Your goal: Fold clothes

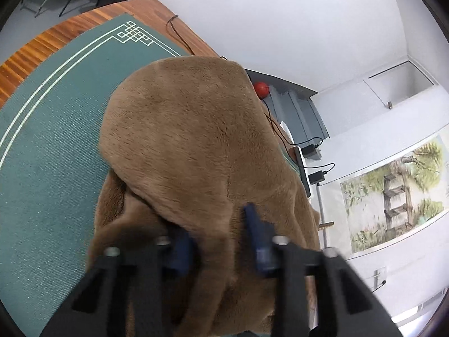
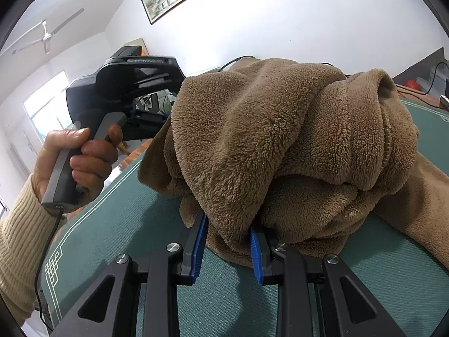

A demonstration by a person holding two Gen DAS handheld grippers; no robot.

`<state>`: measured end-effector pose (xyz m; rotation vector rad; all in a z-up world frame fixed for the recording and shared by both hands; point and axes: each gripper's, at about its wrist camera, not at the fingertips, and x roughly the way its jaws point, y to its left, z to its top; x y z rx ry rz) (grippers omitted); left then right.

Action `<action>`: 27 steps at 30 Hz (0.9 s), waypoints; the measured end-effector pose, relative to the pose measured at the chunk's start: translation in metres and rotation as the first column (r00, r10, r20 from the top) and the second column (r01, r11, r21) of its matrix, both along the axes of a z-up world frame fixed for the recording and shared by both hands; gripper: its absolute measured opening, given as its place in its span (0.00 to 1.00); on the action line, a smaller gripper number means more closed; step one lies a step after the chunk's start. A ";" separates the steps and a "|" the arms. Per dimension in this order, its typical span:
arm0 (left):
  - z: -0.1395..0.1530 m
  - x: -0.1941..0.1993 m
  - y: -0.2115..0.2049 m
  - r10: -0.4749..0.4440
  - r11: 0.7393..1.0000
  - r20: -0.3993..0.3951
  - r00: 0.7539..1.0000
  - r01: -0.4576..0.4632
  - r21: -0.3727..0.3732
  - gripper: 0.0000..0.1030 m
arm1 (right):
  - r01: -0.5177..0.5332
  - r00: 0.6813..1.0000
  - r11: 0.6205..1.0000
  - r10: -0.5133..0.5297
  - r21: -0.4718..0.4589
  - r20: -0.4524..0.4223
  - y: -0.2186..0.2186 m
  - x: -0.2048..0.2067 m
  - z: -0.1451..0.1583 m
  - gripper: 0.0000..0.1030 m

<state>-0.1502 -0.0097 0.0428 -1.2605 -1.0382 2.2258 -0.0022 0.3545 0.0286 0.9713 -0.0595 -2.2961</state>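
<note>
While the brown fleece garment (image 2: 280, 151) lies bunched on the green mat (image 2: 126, 224), both the left claw (image 1: 221, 241) and right claw (image 2: 228, 241) pinch its folds.

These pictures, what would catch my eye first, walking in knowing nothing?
A big brown fleece fills the middle of both views, heaped on a green mat. Blue-tipped right tongs sit at its near edge with a fold hanging between the tips. At the left of that view a hand grips the handle of the other tongs.
</note>
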 end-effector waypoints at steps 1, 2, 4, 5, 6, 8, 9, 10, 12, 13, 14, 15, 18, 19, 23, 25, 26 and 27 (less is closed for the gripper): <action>0.004 0.003 0.000 -0.002 1.000 -0.013 1.000 0.002 -0.005 0.20 | 0.000 1.000 1.000 0.000 -0.001 0.000 0.000 0.000 0.000 0.29; 0.007 0.007 0.001 -0.004 1.000 -0.028 1.000 0.004 -0.010 0.19 | 0.000 1.000 1.000 0.000 -0.002 0.000 0.000 0.001 0.000 0.29; 0.018 0.016 0.002 -0.010 1.000 -0.066 0.998 0.009 -0.016 0.18 | 0.001 1.000 1.000 -0.001 -0.004 0.001 -0.001 0.001 0.001 0.29; 0.025 0.021 0.002 -0.015 1.000 -0.091 0.996 0.014 -0.017 0.18 | 0.001 1.000 1.000 -0.001 -0.006 0.001 -0.001 0.002 0.001 0.29; 0.033 0.025 0.003 -0.020 1.000 -0.115 0.993 0.018 -0.017 0.18 | 0.001 1.000 1.000 -0.001 -0.008 0.002 -0.001 0.002 0.002 0.29; 0.048 0.036 0.006 -0.034 0.999 -0.163 0.986 0.031 -0.022 0.18 | 0.000 1.000 1.000 0.000 -0.012 0.004 -0.001 0.003 0.002 0.29; 0.055 0.040 0.009 -0.043 0.999 -0.185 0.982 0.040 -0.022 0.17 | 0.000 1.000 1.000 0.000 -0.016 0.005 -0.001 0.003 0.002 0.29; 0.062 0.045 0.011 -0.052 0.999 -0.207 0.977 0.049 -0.022 0.14 | -0.001 1.000 1.000 0.001 -0.020 0.007 -0.001 0.003 0.003 0.29; 0.076 0.060 0.015 -0.080 0.997 -0.247 0.966 0.076 -0.026 0.14 | -0.001 1.000 1.000 0.002 -0.029 0.010 0.000 0.004 0.003 0.29; 0.082 0.068 0.018 -0.092 0.996 -0.266 0.960 0.086 -0.036 0.14 | -0.002 1.000 0.999 0.003 -0.033 0.012 0.001 0.003 0.004 0.29; 0.087 0.078 0.019 -0.104 0.994 -0.285 0.953 0.095 -0.046 0.14 | -0.003 1.000 0.999 0.004 -0.036 0.015 0.002 0.002 0.004 0.29; 0.091 0.089 0.021 -0.116 0.993 -0.303 0.946 0.104 -0.057 0.14 | -0.004 1.000 0.999 0.005 -0.040 0.017 0.004 0.000 0.004 0.29; 0.103 0.123 0.025 -0.153 0.988 -0.357 0.921 0.130 -0.087 0.14 | -0.008 1.000 0.999 0.009 -0.050 0.024 0.009 -0.004 0.005 0.29; 0.102 0.134 0.025 -0.162 0.986 -0.368 0.915 0.137 -0.092 0.14 | -0.009 1.000 0.999 0.010 -0.053 0.027 0.011 -0.005 0.005 0.29; 0.092 0.180 0.016 -0.173 0.984 -0.409 0.896 0.137 -0.115 0.14 | -0.047 0.998 0.995 0.051 -0.083 0.043 0.012 -0.007 0.005 0.45; 0.081 0.194 0.011 -0.164 0.985 -0.401 0.901 0.125 -0.121 0.14 | -0.086 0.995 0.993 0.089 -0.085 0.041 0.010 -0.013 0.008 0.68; 0.073 0.198 0.008 -0.155 0.986 -0.385 0.910 0.119 -0.116 0.14 | -0.094 0.995 0.993 0.096 -0.065 0.032 0.006 -0.010 0.009 0.71; 0.064 0.202 0.003 -0.145 0.987 -0.367 0.919 0.112 -0.111 0.14 | -0.103 0.994 0.994 0.104 -0.045 0.023 0.002 -0.008 0.010 0.74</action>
